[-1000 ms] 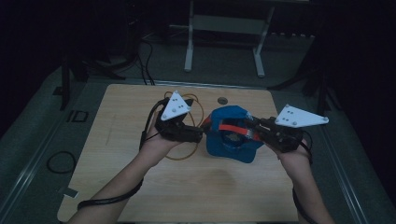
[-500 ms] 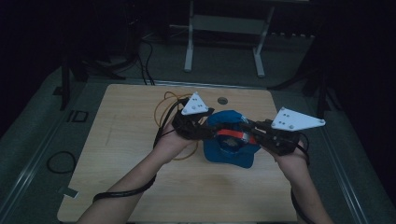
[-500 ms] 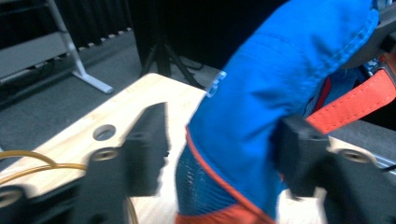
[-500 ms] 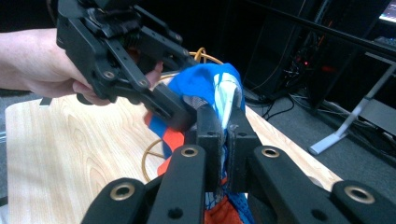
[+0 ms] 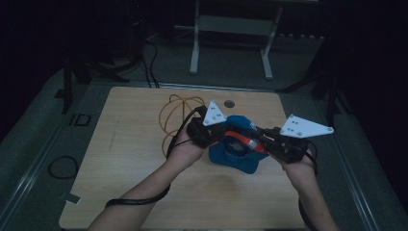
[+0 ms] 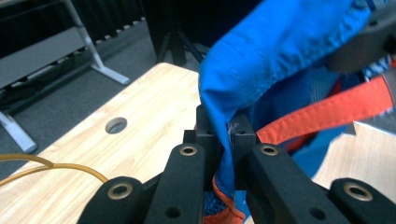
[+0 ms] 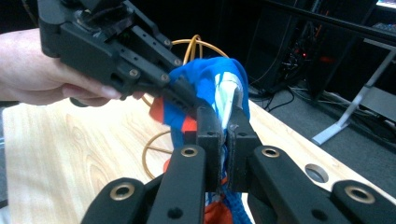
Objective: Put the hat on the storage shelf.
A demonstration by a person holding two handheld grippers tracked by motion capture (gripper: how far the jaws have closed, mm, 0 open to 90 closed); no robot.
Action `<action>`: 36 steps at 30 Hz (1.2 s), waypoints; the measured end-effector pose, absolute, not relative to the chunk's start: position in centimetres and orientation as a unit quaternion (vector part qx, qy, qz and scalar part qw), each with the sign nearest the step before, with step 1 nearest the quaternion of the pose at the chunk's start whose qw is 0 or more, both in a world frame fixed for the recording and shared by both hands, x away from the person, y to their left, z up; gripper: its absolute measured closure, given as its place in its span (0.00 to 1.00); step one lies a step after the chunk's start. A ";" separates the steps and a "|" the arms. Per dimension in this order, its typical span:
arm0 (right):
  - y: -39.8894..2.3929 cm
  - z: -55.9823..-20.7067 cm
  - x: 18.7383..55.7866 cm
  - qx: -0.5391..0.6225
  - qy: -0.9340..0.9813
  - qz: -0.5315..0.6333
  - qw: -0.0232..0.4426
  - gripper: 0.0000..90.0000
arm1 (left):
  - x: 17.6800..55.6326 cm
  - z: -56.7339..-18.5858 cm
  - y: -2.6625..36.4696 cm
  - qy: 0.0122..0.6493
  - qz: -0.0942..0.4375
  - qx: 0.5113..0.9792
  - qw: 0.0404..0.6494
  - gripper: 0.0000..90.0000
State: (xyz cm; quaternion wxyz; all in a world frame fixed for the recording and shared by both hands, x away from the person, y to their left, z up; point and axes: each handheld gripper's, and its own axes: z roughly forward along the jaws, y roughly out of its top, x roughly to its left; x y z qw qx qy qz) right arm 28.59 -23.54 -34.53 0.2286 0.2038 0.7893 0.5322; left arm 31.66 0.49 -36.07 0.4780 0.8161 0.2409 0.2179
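Both our claws are clamped on the blue cloth bag at the middle of the desk.

Our left claw (image 6: pixel 226 135) has just been closing, and its jaws now pinch a fold of the blue cloth bag (image 6: pixel 280 56), with the bag's orange strap (image 6: pixel 327 112) running off beside the jaws. Our right claw (image 7: pixel 223 135) is likewise closed tight on the bag's edge, blue and white fabric squeezed between its jaws, and in its view the left claw grips the same bunch of cloth just beyond. From above, the bag (image 5: pixel 235 156) sits between our two hands, its lower part resting on the desk (image 5: pixel 134 144) and its upper rim lifted by the claws. A loop of yellow cable (image 5: pixel 175 108) lies on the desk behind the left hand (image 5: pixel 185 151).
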 end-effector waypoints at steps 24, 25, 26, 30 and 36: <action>-27.0 -33.7 23.2 0.213 0.757 0.574 0.229 0.69 | 29.7 -34.2 -0.6 0.163 0.256 0.777 0.552 0.97; -27.6 -33.6 22.9 0.216 0.751 0.575 0.243 0.69 | 29.6 -34.2 -0.5 0.156 0.256 0.777 0.553 0.97; -28.0 -33.7 22.8 0.218 0.749 0.572 0.253 0.69 | 29.4 -34.2 -0.4 0.138 0.249 0.776 0.563 0.97; -29.0 -34.3 23.1 0.232 0.747 0.573 0.246 0.69 | 29.0 -34.0 0.3 0.091 0.245 0.770 0.582 0.97; -28.5 -35.8 23.1 0.227 0.758 0.570 0.219 0.68 | 29.6 -34.1 1.7 0.069 0.189 0.758 0.621 0.97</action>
